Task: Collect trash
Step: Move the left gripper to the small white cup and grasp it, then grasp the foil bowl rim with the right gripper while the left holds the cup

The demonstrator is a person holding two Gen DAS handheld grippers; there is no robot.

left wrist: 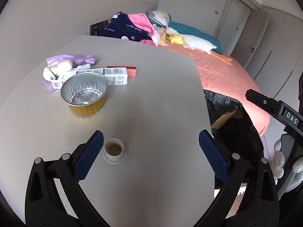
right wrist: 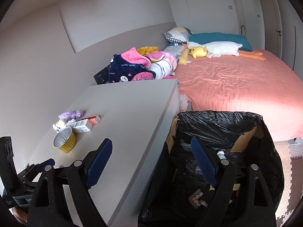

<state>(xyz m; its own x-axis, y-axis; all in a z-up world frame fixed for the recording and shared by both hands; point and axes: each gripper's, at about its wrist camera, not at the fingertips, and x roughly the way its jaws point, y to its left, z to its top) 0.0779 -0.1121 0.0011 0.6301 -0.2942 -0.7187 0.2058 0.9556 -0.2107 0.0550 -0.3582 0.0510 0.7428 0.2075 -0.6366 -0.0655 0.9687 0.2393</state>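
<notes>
Left gripper (left wrist: 151,143): jaws wide apart, gripping nothing, white bottle cap (left wrist: 114,150) just beside left pad. Right gripper (right wrist: 151,149): jaws wide, empty, above bin bag (right wrist: 217,128).

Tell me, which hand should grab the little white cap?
Probably the left. Its open gripper sits low over the table with the cap already between its fingers, beside the left pad. The right gripper is open too, but hangs at the table's edge over the bin.
</notes>
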